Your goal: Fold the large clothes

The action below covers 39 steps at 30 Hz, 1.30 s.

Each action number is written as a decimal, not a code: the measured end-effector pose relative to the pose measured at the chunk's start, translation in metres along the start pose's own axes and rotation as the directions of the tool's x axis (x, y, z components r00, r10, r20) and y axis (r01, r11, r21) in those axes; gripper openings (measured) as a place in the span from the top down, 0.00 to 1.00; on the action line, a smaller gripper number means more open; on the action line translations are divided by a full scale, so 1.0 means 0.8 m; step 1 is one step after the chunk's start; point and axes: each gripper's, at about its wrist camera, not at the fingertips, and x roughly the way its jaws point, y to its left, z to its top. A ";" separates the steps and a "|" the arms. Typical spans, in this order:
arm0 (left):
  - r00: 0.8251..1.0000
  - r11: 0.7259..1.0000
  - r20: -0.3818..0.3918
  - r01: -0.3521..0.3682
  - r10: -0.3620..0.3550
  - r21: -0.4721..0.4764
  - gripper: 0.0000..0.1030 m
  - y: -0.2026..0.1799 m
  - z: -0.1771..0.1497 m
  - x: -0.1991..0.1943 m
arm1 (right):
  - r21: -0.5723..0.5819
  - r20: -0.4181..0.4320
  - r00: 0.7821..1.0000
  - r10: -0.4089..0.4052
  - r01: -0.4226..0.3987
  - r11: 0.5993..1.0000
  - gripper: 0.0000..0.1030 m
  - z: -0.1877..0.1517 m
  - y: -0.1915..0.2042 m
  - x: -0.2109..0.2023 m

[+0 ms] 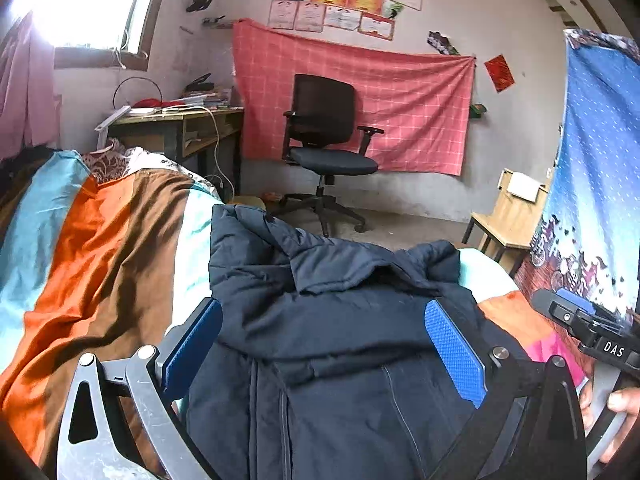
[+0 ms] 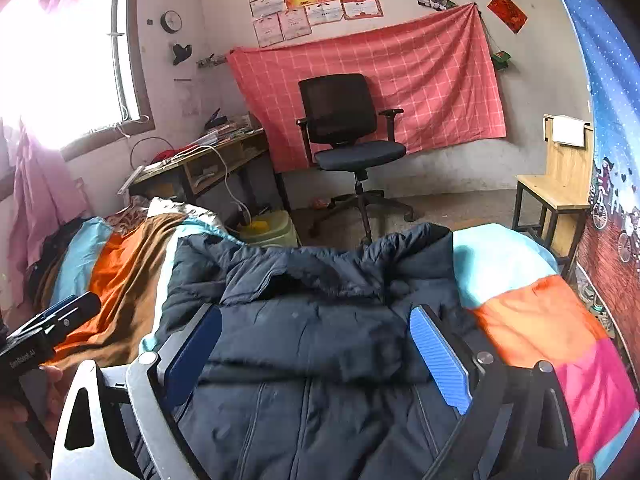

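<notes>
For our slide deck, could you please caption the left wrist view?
Open left gripper above a navy padded jacket on a striped bedspread.

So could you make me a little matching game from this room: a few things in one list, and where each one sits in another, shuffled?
Things:
1. dark navy padded jacket
2. black mesh-backed office chair
3. pale wooden chair
4. round wall clock

Places:
A. beside the window
B. in front of the pink checked cloth
C. spread on the striped bed cover
D. by the blue patterned curtain

Pairs: 1-C, 2-B, 3-D, 4-A
</notes>
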 end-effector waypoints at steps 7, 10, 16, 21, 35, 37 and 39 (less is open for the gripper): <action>0.999 0.997 -0.032 0.034 -0.031 0.065 0.03 -0.020 -0.040 -0.030 | -0.062 -0.033 0.999 0.012 -0.014 0.998 0.02 -0.030 0.011 -0.044; 0.999 0.996 -0.045 0.020 -0.016 0.082 0.03 -0.029 -0.064 -0.038 | -0.082 -0.041 0.999 0.033 -0.036 0.996 0.02 -0.049 0.013 -0.055; 0.998 0.996 -0.053 -0.022 0.026 0.085 0.03 -0.049 -0.104 -0.062 | -0.139 -0.046 0.997 0.068 -0.074 0.987 0.02 -0.084 0.005 -0.070; 0.996 0.996 -0.058 -0.062 0.065 0.065 0.03 -0.056 -0.128 -0.079 | -0.190 -0.039 0.993 0.109 -0.115 0.975 0.02 -0.106 -0.001 -0.087; 0.983 0.991 -0.171 -0.048 0.069 0.123 0.03 -0.058 -0.220 -0.109 | -0.349 -0.191 0.976 0.106 -0.169 0.922 0.02 -0.178 -0.034 -0.117; 0.980 0.990 -0.192 -0.034 0.061 0.140 0.03 -0.060 -0.233 -0.112 | -0.350 -0.236 0.966 0.104 -0.185 0.918 0.02 -0.188 -0.040 -0.120; 0.975 0.986 -0.216 -0.021 0.058 0.168 0.03 -0.065 -0.247 -0.115 | -0.344 -0.293 0.952 0.085 -0.188 0.920 0.02 -0.199 -0.044 -0.120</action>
